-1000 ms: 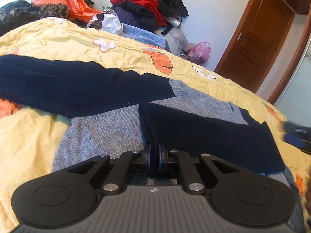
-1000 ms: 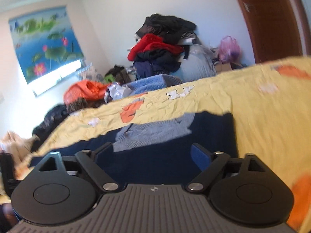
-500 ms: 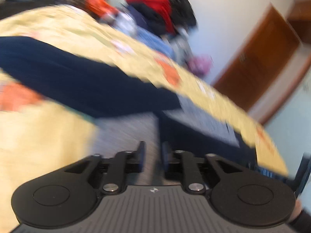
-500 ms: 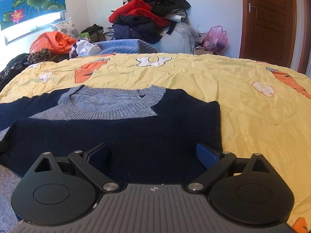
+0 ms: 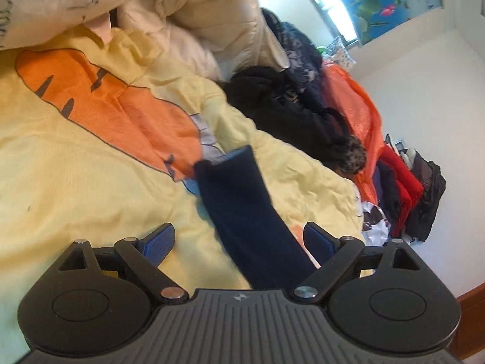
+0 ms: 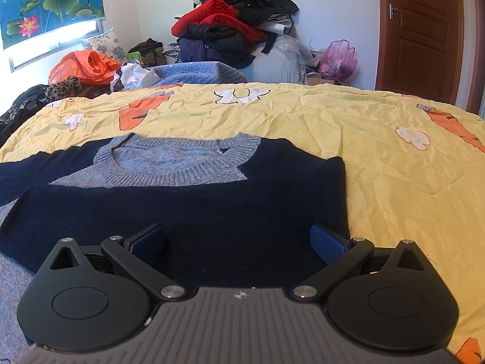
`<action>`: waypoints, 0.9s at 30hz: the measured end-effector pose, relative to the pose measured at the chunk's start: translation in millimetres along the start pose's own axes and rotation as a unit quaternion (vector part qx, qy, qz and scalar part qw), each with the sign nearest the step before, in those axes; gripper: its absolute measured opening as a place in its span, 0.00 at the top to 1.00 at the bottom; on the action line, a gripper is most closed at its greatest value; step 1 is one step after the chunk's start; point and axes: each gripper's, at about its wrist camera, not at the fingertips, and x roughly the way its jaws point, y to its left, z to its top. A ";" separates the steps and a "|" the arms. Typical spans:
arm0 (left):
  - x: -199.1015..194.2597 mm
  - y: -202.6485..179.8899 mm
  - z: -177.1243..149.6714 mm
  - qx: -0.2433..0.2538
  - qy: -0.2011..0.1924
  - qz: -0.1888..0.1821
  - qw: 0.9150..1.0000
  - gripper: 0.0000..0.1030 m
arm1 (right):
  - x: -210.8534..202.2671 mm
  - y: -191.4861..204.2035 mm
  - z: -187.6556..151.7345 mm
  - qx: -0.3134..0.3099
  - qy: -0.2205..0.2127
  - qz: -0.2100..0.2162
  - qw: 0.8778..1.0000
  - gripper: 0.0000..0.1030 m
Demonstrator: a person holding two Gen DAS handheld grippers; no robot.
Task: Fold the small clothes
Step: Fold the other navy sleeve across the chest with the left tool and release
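Over sleeve: left gripper just opened, empty.

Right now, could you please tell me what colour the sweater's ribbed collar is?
The collar is grey, against the navy sweater; the right wrist view shows it best.

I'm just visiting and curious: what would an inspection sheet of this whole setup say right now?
Surface: bed with a wrinkled yellow carrot-print bedspread.
Job's things: navy-and-grey sweater lying flat, right sleeve folded across its chest; left sleeve stretched out on the bedspread.
Clutter: clothes pile, orange bag, pink bag, cream bedding.
Grippers: left gripper has just been opening, sleeve between the jaws, not pinched; right gripper open above the sweater.
Cables: nothing seen.
Surroundings: wooden door, lotus picture.
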 end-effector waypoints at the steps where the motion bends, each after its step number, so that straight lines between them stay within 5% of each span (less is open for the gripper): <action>1: 4.3 1.1 1.2 0.006 -0.002 0.004 1.000 0.11 | 0.1 0.0 0.0 -0.001 0.000 -0.001 1.000 0.00; 2: 8.5 -0.4 0.9 0.016 -0.007 0.008 1.000 0.14 | 0.4 0.7 0.0 -0.002 0.001 -0.002 1.000 0.00; 6: 23.2 -5.3 1.9 0.052 -0.008 0.024 0.998 0.56 | 1.4 2.7 0.0 -0.006 0.003 -0.005 1.000 0.00; 11: 31.7 -11.0 9.9 0.070 -0.003 0.023 0.997 0.58 | 1.5 1.9 0.3 -0.003 0.002 -0.003 1.000 0.00; 13: 33.3 -17.7 9.6 0.089 -0.006 0.039 0.995 0.90 | 1.7 1.1 0.8 0.000 0.001 -0.002 1.000 0.00; 17: 15.8 -45.1 -2.2 0.140 -0.055 0.073 0.986 0.96 | 1.2 -1.0 0.9 0.005 -0.001 0.002 1.000 0.00; 19: -2.2 -73.9 -19.9 0.195 -0.090 0.065 0.975 0.97 | 0.7 -1.6 0.8 0.008 -0.002 0.004 1.000 0.00; 22: -34.8 -129.4 -77.3 0.318 -0.128 0.010 0.939 0.97 | -0.5 -3.4 0.5 0.016 -0.005 0.009 1.000 0.00; 25: -65.6 -179.2 -170.5 0.453 -0.144 -0.075 0.877 0.97 | -1.4 -6.0 0.4 0.024 -0.008 0.014 1.000 0.00; 27: -76.3 -199.6 -241.0 0.532 -0.107 -0.125 0.830 0.97 | -1.9 -6.8 0.2 0.027 -0.009 0.016 0.999 0.00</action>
